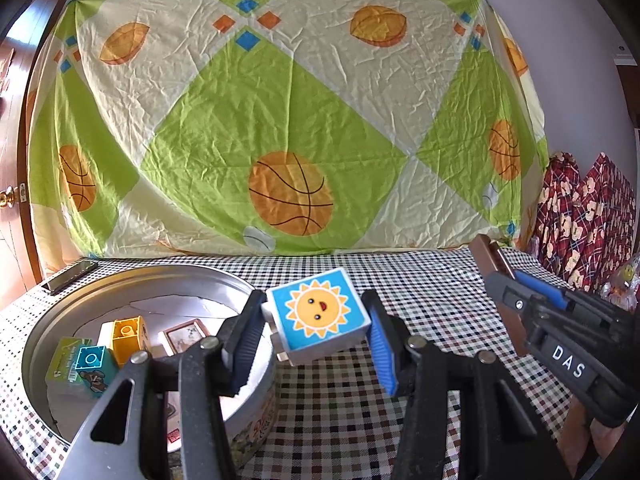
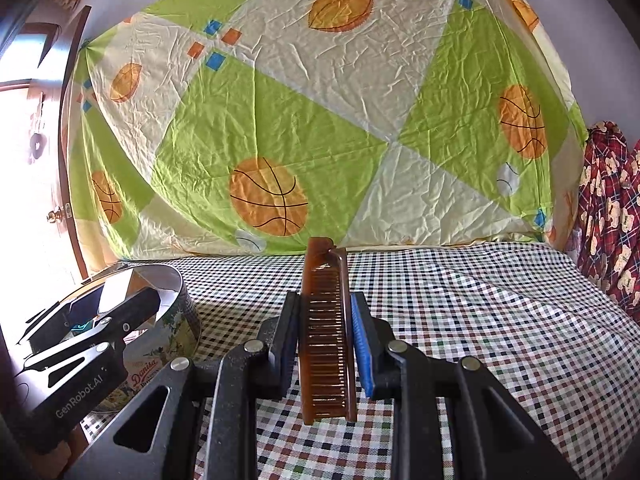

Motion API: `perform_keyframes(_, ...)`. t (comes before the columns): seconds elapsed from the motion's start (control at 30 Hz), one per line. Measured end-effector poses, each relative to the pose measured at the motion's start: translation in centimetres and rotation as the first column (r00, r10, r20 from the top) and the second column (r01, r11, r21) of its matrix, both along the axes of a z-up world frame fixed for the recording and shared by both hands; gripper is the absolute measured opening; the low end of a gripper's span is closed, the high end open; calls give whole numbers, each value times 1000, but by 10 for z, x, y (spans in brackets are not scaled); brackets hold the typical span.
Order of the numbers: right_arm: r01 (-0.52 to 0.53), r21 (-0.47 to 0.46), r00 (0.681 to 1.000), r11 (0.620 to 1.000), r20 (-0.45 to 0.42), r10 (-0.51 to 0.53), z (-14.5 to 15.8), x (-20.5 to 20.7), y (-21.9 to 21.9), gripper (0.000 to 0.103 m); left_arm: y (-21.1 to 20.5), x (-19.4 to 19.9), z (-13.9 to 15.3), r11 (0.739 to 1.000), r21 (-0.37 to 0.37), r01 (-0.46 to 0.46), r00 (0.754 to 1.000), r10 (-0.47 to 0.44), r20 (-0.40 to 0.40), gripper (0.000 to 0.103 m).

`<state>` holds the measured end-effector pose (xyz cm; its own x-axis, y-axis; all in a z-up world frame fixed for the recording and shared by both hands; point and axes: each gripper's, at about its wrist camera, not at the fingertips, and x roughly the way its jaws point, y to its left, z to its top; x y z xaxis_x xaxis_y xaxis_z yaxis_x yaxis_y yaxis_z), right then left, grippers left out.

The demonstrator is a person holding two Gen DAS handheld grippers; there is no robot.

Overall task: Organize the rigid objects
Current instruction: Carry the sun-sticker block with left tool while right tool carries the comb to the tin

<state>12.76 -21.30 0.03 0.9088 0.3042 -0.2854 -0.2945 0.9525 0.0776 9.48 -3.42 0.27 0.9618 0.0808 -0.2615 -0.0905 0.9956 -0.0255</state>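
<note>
left gripper (image 1: 316, 334) at frame centre grasps a sun-faced toy block (image 1: 318, 316); the open cookie tin (image 1: 240, 396) lies just lower left. right gripper (image 2: 326, 344) clenches an amber comb (image 2: 324, 344), long axis pointing away.

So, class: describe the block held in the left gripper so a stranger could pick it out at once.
Find the round metal tin on the checked tablecloth. Just right of its rim, the left gripper holds a block. Unlike the blocks in the tin, it shows a smiling orange sun on blue.
</note>
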Motion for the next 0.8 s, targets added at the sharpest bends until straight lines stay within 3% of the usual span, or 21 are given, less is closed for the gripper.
perform_keyframes(0.8,-50,-7,999,999,-10,50,-2,-6,32,28,28,-16,0,999,-32,-33,999,34,18,49)
